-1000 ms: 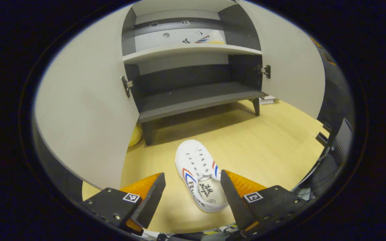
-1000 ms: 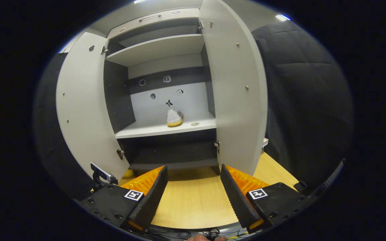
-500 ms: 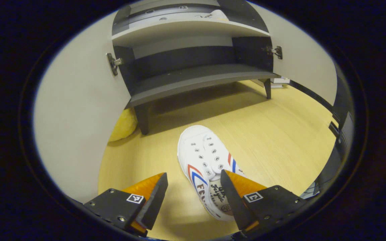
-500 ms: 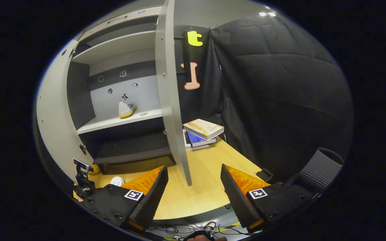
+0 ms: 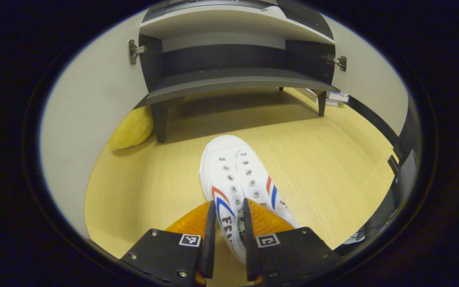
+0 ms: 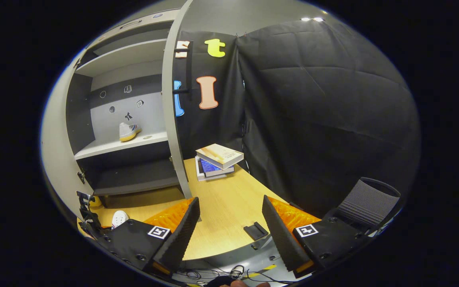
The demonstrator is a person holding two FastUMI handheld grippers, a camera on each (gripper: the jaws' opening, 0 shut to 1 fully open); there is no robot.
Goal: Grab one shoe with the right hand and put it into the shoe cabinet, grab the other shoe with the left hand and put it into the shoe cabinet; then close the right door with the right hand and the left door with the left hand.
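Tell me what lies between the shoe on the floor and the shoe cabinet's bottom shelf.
Bare wooden floor, partly in the cabinet's shadow, in the left gripper view. The white shoe points at the bottom shelf.

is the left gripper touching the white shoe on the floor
Touching. In the left gripper view, the left gripper has its fingers closed in on the side wall of the white shoe, with no gap showing on either side.

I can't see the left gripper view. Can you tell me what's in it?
The left gripper has its two fingers closed on the side wall of a white shoe with red and blue stripes, lying on a wooden floor. Behind it stands the shoe cabinet with both doors open, and a yellow thing by its leg.
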